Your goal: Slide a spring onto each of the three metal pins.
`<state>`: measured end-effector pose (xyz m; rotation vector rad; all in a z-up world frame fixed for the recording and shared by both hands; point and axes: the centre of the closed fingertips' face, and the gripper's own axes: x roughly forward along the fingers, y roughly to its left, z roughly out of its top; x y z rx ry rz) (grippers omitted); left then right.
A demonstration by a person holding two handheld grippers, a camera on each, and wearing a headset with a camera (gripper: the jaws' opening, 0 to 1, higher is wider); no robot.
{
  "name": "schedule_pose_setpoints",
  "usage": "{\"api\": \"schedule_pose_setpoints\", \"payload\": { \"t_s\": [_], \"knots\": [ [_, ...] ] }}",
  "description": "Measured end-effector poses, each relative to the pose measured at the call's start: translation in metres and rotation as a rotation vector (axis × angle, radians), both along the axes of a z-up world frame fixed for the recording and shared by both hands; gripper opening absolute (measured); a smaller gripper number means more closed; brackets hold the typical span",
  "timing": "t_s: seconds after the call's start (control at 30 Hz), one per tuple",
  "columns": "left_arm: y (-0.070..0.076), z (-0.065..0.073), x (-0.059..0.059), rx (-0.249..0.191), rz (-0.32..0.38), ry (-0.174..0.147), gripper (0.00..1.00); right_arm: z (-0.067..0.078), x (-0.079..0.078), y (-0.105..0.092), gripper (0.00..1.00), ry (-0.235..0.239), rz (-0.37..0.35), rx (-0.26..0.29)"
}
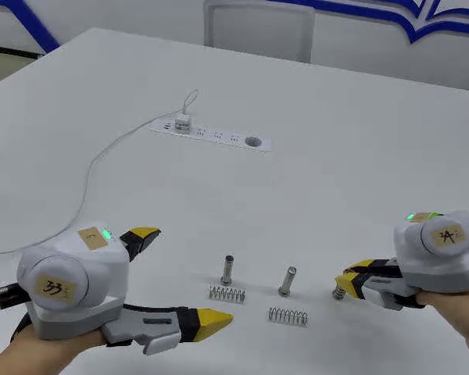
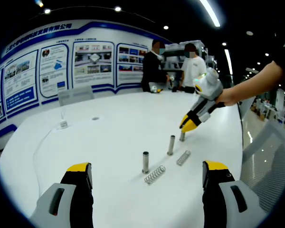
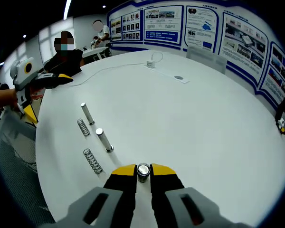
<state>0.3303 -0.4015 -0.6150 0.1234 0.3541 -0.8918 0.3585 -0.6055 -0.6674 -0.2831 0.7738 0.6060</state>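
Nearest, the left gripper (image 1: 180, 275) is held low over the table (image 1: 336, 156) with its jaws spread wide, gripping nothing. Just past its tips stands the left pin (image 1: 227, 269), upright, with the left spring (image 1: 227, 294) lying flat at its foot. Beside it to the right stands the middle pin (image 1: 287, 281), with the right spring (image 1: 288, 316) lying just in front of it. Further right, the right gripper (image 1: 346, 283) is clamped on the top of the third pin (image 1: 340, 294), also upright. A power strip (image 1: 211, 135) lies well beyond.
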Motion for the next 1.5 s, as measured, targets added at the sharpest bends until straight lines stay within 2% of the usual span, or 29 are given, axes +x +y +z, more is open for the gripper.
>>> {"api": "schedule_pose_setpoints", "payload": {
  "t_s": [0.23,0.47,0.7,0.87,1.1,1.3,1.5],
  "knots": [
    [0.001,-0.001,-0.001,0.0,0.0,0.004,0.98,-0.005,-0.001,0.001,0.12,0.004,-0.003,0.001],
    [0.003,-0.004,-0.002,0.015,0.001,0.01,0.98,-0.004,0.001,0.001,0.12,-0.001,-0.011,0.003],
    [0.002,-0.003,-0.002,0.008,0.005,0.013,0.98,-0.004,-0.001,0.001,0.14,0.002,0.002,0.001],
    [0.0,-0.003,-0.003,0.017,-0.004,0.01,0.97,0.003,-0.002,-0.003,0.17,-0.015,-0.005,0.0],
    [-0.005,0.001,-0.004,0.009,-0.017,0.001,0.97,0.03,-0.002,-0.002,0.19,-0.087,-0.013,0.026],
    [-0.007,0.0,-0.005,0.014,-0.025,0.002,0.97,0.047,-0.009,0.014,0.2,-0.136,0.041,0.03],
    [-0.007,0.002,-0.007,0.012,-0.031,-0.003,0.97,0.048,-0.019,0.031,0.2,-0.14,0.105,0.028]
  ]
}}
